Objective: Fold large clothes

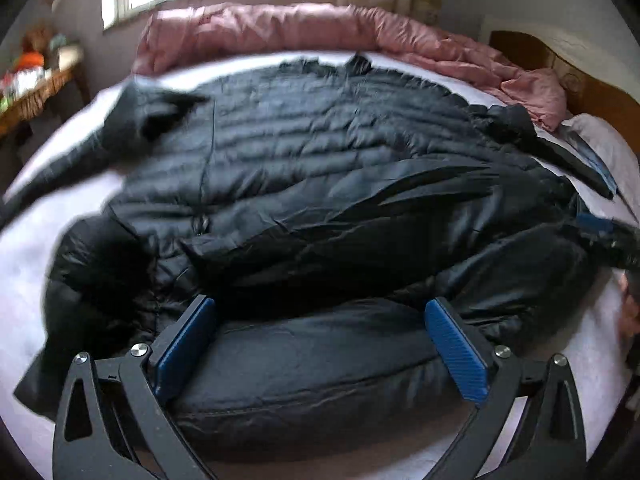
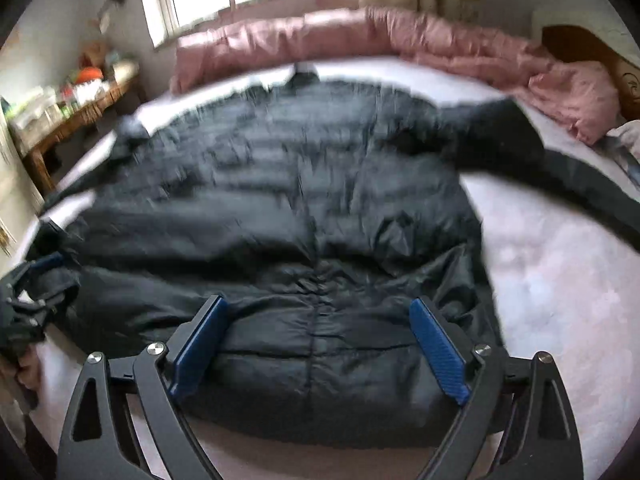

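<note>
While the black puffer jacket lies spread across the middle of the bed, its near hem doubled into a thick roll by the bed's near edge, both tools hover over that roll. The left gripper and the right gripper stand wide apart and hold nothing. A pink quilt lines the far edge. The slick, springy padding will probably push the fold back open, and one sleeve trails toward the right edge.
</note>
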